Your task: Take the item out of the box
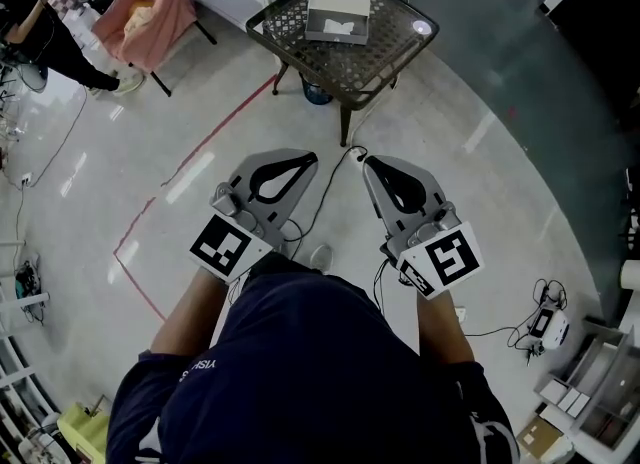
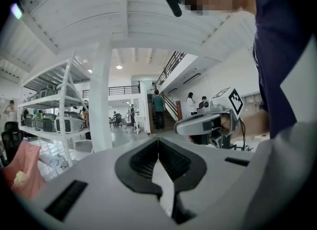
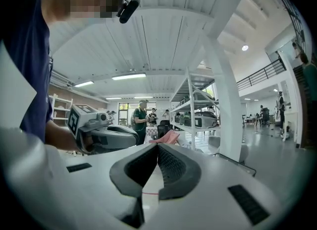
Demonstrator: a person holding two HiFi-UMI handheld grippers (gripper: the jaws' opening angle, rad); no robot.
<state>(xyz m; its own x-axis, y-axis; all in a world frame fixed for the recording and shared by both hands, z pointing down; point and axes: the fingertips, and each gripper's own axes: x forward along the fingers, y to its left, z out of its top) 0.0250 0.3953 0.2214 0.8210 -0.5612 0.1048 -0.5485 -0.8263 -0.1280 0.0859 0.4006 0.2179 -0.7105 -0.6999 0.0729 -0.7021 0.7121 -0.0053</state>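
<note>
Box [image 1: 338,14], flat and pale, lies on the lattice table [image 1: 392,48]; left gripper [image 1: 311,158] and right gripper [image 1: 368,162] have fingers together.

The left claw [image 1: 311,158] and right claw [image 1: 367,162] are grey shells with black ribbed pads [image 2: 142,161]. Each bears a white cube [image 1: 228,247] with black square markers. Thin black cables [image 1: 322,192] trail off. The shirt [image 1: 300,372] is navy and short-sleeved.

Lighting is bright and even, from ceiling lamps [image 3: 128,77]. The glossy floor [image 1: 200,252] carries streaked glare. Both gripper views curve strongly toward dark, rounded edges, and their near foreground is soft. Shadows are faint.
</note>
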